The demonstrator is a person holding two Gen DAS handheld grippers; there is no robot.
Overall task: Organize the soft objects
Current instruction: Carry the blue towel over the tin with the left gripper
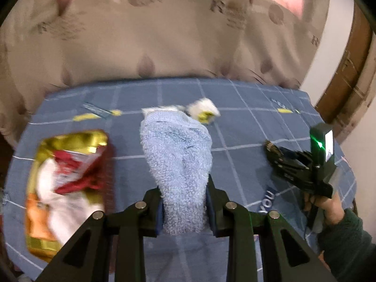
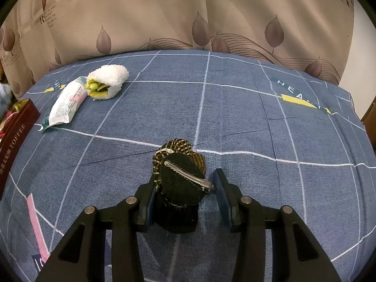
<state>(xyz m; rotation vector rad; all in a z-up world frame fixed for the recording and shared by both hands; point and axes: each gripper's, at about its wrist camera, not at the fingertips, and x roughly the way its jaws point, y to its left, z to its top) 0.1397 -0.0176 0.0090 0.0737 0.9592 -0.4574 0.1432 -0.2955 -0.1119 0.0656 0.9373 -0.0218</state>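
Blue towel (image 1: 176, 159): soft, light and limp, centre frame, pinched at its near end by the left gripper (image 1: 184, 211) fingers.
Hair clip (image 2: 182, 181): lower centre; right gripper (image 2: 185, 202) fingers bracketed it, hold unclear.
Box (image 1: 65, 188): left, open.

One blue towel (image 1: 176, 159), one white towel (image 2: 110, 80), one packet (image 2: 65, 105), one box (image 2: 16, 129).

Red box (image 2: 17, 127), side wall: "TOFFEE" in gold caps, w/ Chinese chars beside it, too small to read. Blue checked bedsheet (image 2: 235, 117): "HEA…" in white on a dark strip, rest cut off; "you" in the left wrist view. Curtain (image 2: 164, 11): "love" in a dark oval, big "R" w/ tiny lines, unreadable. White packet (image 2: 67, 104): fine print, illegible.
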